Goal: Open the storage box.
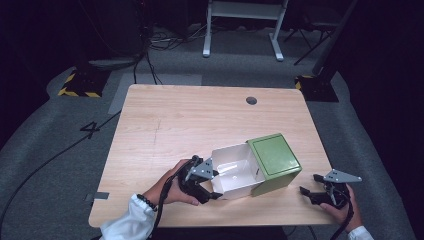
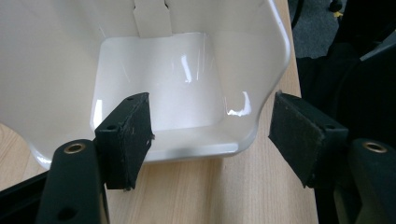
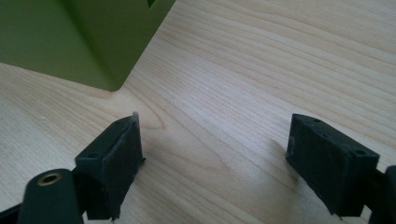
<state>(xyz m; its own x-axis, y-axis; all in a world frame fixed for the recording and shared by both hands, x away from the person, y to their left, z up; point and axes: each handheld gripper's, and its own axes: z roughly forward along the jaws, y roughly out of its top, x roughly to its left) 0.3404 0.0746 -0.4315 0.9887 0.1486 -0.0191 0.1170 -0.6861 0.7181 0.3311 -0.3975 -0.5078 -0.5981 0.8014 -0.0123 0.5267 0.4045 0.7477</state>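
Observation:
A white drawer (image 1: 232, 172) sticks out to the left of a green box-shaped sleeve (image 1: 274, 156) near the front of the wooden table (image 1: 190, 120). My left gripper (image 1: 216, 184) is at the drawer's open left end. In the left gripper view it (image 2: 212, 135) stands open. One pad is over the glossy white inside (image 2: 154, 84) and the other is beyond the drawer's rounded corner, and neither presses on it. My right gripper (image 1: 311, 185) rests open on the table to the right of the sleeve. Only bare wood lies between its pads (image 3: 215, 158), and the green corner (image 3: 79, 37) is just ahead.
A round cable hole (image 1: 251, 100) sits near the table's far edge. Beyond the table stand a white desk frame (image 1: 245, 25) and yellow-black striped bases (image 1: 80, 85). Cables run over the grey floor. The table's front edge is close under both hands.

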